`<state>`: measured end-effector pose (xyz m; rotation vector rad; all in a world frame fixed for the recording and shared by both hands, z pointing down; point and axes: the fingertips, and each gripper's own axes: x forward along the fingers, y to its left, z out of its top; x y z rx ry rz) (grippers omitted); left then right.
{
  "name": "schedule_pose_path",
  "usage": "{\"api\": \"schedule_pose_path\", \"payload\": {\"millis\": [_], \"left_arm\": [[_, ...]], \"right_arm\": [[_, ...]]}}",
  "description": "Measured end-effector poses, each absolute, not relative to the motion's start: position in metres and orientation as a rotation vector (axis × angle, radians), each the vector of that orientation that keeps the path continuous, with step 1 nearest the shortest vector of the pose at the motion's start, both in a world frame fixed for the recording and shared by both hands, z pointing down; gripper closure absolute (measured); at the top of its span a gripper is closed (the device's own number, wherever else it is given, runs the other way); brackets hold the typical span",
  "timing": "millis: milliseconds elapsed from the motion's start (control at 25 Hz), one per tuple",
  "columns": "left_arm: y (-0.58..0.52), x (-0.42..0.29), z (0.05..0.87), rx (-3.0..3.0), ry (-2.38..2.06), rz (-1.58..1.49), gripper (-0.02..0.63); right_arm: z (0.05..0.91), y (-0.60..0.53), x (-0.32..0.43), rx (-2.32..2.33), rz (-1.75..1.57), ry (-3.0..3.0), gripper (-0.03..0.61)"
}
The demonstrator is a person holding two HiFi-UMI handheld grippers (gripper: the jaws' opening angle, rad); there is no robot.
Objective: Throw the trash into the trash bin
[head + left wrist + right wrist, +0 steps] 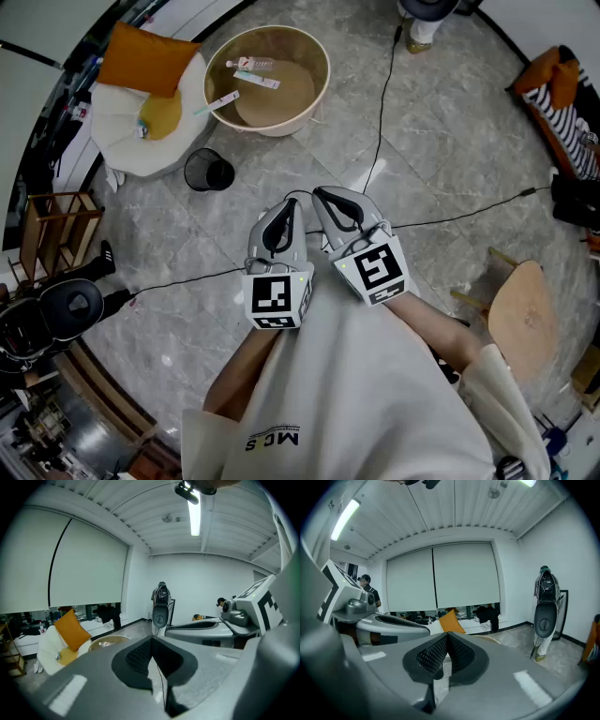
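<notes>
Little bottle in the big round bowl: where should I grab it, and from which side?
Grab the little bottle around its middle, coming down from above. It lies on its side in the round bowl, so jaws closing across its narrow width probably hold best.

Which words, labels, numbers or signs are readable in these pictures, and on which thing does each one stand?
"MC S": on the person's white shirt, upside down in the head view; the small line by it is unreadable.
Label of the bottle in the beige basin: too small to read.
Cubes of the left gripper and the right gripper: square markers only, no letters.
</notes>
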<state>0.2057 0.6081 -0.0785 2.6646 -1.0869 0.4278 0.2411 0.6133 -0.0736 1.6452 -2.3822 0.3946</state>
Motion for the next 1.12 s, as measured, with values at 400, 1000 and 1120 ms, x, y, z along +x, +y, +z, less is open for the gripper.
{"api": "schedule_pose_path", "payload": {"millis": [400, 1000, 1120], "left_arm": [[0.606, 0.216, -0.068, 2.602, -1.080, 0.452, 0.614], [0.510, 0.112, -0.045, 2.443, -1.120, 0.441, 0.614], [0.478, 0.074, -0.056, 2.470, -1.074, 0.410, 0.614]], "right_arm": [[-0.065, 0.613, 0.258, 1.660, 0.470, -2.400, 0.557], [-0.022, 0.546, 0.151, 1.531, 0.744, -2.375, 0.561], [-0.043, 0.511, 0.097, 1.449, 0.559, -2.391, 0.558]]}}
